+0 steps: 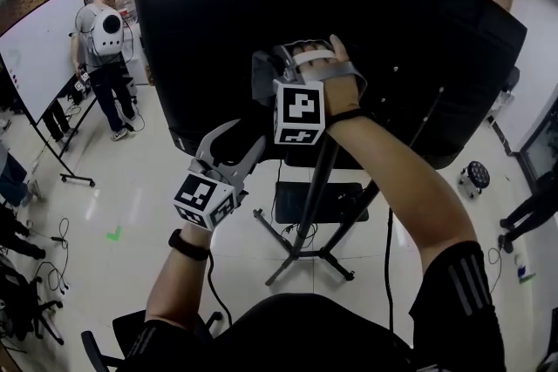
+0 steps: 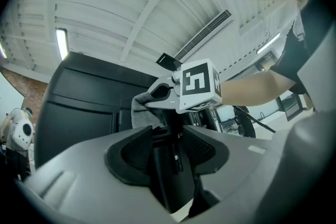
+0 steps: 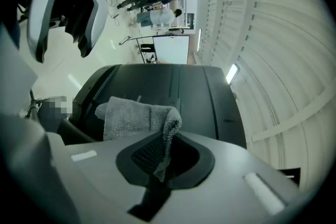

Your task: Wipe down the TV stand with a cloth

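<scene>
the right gripper (image 3: 164,150) was clamped on a fold of the grey cloth (image 3: 131,115), and the rest of the cloth sat bunched, seemingly against the tv's black back panel (image 3: 178,92). the left gripper (image 1: 231,154) hung lower, jaws apart and holding nothing, near the stand's pole (image 1: 316,187). to wipe well, i'd judge the cloth wanted flattening first (a wad only skims), then long overlapping strokes under steady pressure, with the left gripper bracing the stand so it wouldn't rock.
</scene>
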The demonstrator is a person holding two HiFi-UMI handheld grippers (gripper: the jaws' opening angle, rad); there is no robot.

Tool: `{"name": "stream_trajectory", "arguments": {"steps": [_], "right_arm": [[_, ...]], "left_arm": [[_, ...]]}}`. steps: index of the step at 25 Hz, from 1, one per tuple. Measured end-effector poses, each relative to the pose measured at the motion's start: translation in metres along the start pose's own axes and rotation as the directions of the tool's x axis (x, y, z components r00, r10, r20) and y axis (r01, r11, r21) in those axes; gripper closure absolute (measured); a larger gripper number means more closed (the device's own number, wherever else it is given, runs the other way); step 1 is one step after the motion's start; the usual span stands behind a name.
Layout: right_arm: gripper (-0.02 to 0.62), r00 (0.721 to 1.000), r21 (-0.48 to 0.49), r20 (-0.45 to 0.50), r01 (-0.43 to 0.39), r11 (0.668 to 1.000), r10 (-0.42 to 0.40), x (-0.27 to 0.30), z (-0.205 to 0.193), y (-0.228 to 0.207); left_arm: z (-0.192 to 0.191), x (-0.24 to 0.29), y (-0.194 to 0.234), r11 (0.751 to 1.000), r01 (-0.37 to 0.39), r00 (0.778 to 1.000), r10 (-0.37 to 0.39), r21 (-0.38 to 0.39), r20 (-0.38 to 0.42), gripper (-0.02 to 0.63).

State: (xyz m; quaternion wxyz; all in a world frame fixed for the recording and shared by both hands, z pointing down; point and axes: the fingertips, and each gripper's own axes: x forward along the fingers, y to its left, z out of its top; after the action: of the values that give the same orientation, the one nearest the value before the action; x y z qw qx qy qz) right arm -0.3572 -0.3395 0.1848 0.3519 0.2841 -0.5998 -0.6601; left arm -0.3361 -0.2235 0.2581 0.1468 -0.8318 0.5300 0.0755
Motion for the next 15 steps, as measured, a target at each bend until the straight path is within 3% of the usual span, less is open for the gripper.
{"name": "stream_trajectory", "arguments": {"steps": [7, 12, 15], "right_arm": [[0.578, 0.988, -0.158, -0.15, -0.001, 0.987, -0.023, -0.016, -0.047, -0.001], [0.577, 0.983, -0.167, -0.183, -0.02, 0.986, -0.011, -0.025, -0.061, 0.0], [0.578, 0.992, -0.089, -0.126, -0.004, 0.996, -0.007, -0.037, -0.051, -0.005]], "left_arm": [[0.0, 0.027, -0.024, 0.996, 0.082, 0.997, -0.082, -0.018, 0.012, 0.405], [0.001, 0.033, -0.034, 0.993, 0.112, 0.994, -0.111, -0.035, 0.012, 0.405], [0.003, 0.029, -0.033, 0.993, 0.108, 0.994, -0.108, -0.037, 0.015, 0.405]]}}
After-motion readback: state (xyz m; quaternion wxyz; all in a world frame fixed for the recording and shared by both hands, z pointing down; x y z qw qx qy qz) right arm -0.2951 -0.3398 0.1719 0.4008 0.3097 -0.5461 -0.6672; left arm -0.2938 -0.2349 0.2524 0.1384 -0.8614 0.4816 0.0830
